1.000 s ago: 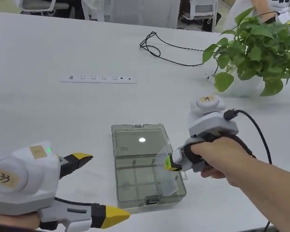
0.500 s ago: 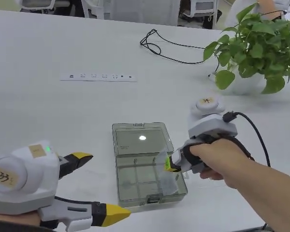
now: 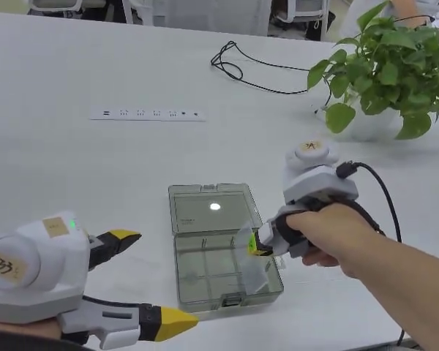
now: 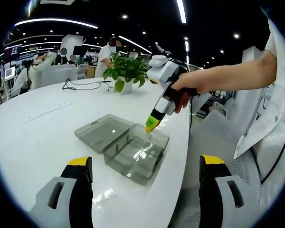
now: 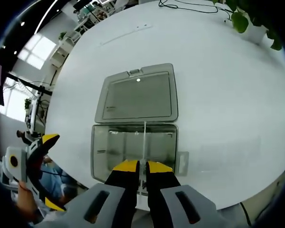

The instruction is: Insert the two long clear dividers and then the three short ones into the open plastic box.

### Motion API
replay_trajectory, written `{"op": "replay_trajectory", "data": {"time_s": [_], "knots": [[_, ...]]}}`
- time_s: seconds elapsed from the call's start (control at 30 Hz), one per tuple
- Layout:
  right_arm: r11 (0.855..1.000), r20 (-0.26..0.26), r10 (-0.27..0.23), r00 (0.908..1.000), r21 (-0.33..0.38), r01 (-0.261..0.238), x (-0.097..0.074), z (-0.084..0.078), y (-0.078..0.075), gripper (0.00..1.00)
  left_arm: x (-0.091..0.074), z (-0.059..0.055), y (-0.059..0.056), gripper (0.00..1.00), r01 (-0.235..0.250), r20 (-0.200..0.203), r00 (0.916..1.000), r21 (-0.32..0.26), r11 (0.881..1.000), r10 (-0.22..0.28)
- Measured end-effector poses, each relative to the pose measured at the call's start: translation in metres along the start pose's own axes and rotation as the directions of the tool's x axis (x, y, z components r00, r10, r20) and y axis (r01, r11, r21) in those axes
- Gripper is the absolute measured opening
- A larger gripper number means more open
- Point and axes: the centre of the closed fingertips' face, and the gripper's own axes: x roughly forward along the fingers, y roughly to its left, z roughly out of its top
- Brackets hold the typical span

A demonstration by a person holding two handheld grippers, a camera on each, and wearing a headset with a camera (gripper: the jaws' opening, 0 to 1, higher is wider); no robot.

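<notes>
The open smoky plastic box [image 3: 205, 272] lies on the white table, its lid [image 3: 208, 208] folded flat on the far side. Faint partition lines show inside its base. My right gripper [image 3: 254, 246] is over the base's right edge, shut on a clear divider [image 3: 254, 269] that reaches down into the base. In the right gripper view the divider [image 5: 144, 142] is a thin edge-on line across the base [image 5: 109, 147], pinched by the right gripper [image 5: 141, 166]. My left gripper [image 3: 150, 281] hovers open at the near left, nothing between its fingers; its own view faces the box [image 4: 133, 154] and the right gripper [image 4: 152, 124].
A white power strip [image 3: 146, 114] lies at the back left, and a black cable [image 3: 249, 69] loops behind it. A potted plant [image 3: 384, 69] stands at the back right, with a round white device [image 3: 311, 153] in front of it. Table edge runs near the box's front.
The right gripper with the divider has shifted very slightly over the box's right side. The left gripper has stayed put and open.
</notes>
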Motion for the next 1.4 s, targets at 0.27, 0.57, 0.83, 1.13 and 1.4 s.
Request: {"op": "replay_trajectory", "data": {"time_s": [0.27,0.57,0.83,1.13,1.4], "knots": [[1.0,-0.001,-0.005,1.0,-0.014,0.005,0.002,-0.001,-0.001,0.06,0.001,-0.001,0.0,0.95,0.001,-0.005,1.0,-0.001,1.0,-0.001],[0.998,0.013,-0.003,0.9999,-0.056,0.003,0.005,-0.001,0.003,0.07,0.002,-0.004,0.001,0.97,0.0,-0.016,0.9999,0.003,1.0,0.0],[0.994,0.03,0.009,0.9995,-0.112,-0.006,0.014,-0.001,0.008,0.09,0.002,-0.004,0.003,0.97,-0.003,-0.018,0.9998,0.004,1.0,0.003],[0.991,0.034,0.028,0.999,-0.128,-0.024,0.024,-0.003,0.007,0.09,0.0,-0.005,0.006,0.97,-0.014,-0.022,0.9997,-0.004,1.0,0.014],[0.99,0.036,0.04,0.9985,-0.138,-0.034,0.029,-0.005,0.005,0.1,-0.001,0.0,0.006,0.96,-0.021,-0.018,0.9996,-0.004,1.0,0.021]]}}
